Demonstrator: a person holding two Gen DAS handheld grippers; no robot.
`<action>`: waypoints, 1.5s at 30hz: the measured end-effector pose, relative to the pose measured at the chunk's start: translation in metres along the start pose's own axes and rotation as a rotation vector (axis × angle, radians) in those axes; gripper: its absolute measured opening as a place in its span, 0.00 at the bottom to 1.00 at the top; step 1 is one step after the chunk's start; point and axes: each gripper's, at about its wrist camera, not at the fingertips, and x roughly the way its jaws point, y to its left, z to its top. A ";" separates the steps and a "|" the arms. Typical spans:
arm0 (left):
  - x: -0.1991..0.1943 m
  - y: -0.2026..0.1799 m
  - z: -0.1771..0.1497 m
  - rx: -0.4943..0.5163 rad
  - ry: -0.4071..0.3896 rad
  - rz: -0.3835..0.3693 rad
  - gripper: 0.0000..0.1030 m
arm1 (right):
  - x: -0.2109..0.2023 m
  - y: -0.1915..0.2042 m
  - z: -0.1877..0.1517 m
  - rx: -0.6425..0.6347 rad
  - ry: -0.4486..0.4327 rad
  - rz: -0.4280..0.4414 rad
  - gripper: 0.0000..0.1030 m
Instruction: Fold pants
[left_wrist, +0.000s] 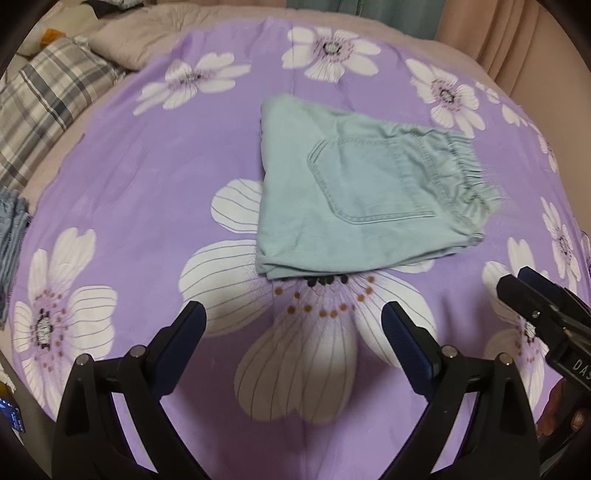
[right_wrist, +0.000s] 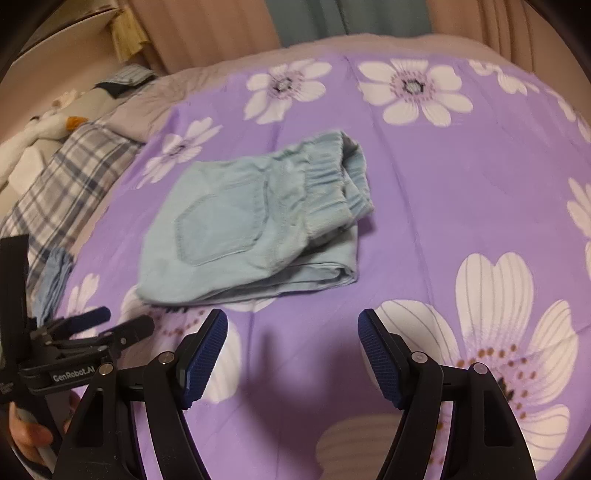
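Both grippers hang above the near part of the bed with nothing between their fingers: the left gripper (left_wrist: 291, 317) has its jaws spread wide, and the right gripper (right_wrist: 293, 328) is likewise released, so neither one touches cloth. Just beyond them the pants (left_wrist: 354, 192) lie on the purple floral sheet (left_wrist: 147, 166) as a compact, several-layered bundle, which suggests the folding is at or near its end. Pale mint-blue denim makes up the garment, soft and matte, with a stitched patch pocket (left_wrist: 369, 177) facing up and a gathered elastic waistband (left_wrist: 465, 170) puckered along the right edge; in the right wrist view that edge looks thick and slightly rumpled where layers stack unevenly. Any next move would probably call for pressing or squaring that bulky waistband side, or simply leaving the bundle be. Smooth and printed with large white flowers, the sheet covers most of the bed, while a plaid pillow (left_wrist: 48, 96) sits at the far left.
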 end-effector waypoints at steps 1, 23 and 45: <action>-0.005 -0.001 -0.001 0.006 -0.007 0.001 0.93 | -0.005 0.002 -0.001 -0.011 -0.007 -0.003 0.71; -0.086 -0.008 -0.018 -0.006 -0.139 0.142 1.00 | -0.069 0.031 -0.011 -0.067 -0.131 0.032 0.86; -0.126 -0.008 -0.012 -0.002 -0.209 0.154 1.00 | -0.104 0.053 0.004 -0.158 -0.203 0.027 0.99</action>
